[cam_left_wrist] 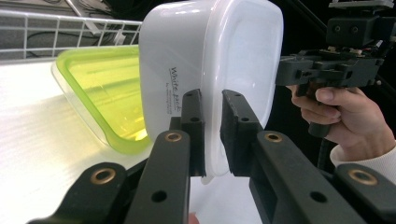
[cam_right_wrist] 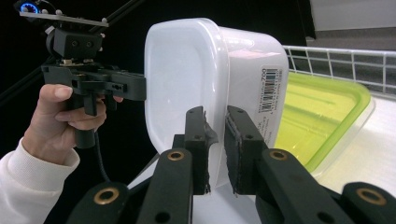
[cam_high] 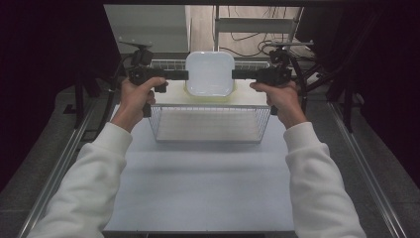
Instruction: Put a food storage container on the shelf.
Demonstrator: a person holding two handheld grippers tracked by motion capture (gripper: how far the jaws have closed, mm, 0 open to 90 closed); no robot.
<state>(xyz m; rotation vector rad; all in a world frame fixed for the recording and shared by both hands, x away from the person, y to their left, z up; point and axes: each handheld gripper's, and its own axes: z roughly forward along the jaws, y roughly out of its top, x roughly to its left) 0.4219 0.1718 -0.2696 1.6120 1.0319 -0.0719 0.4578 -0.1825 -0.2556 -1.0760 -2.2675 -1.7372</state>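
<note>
High view: white square plastic container (cam_high: pixel 210 73) is clamped by its rim between left gripper (cam_high: pixel 185 75) and right gripper (cam_high: pixel 234 74), held above wire basket (cam_high: pixel 210 124). Mid-carry, judged; level, matched hand travel needed next.

The white container (cam_left_wrist: pixel 210 70) carries slanted script down its side wall reading "White pack", with a line of smaller print beside it too fine to read. On its other side, in the right gripper view, sits a barcode sticker (cam_right_wrist: pixel 270 88) with "700" printed at its top end, the remaining small print beneath it illegible.
</note>
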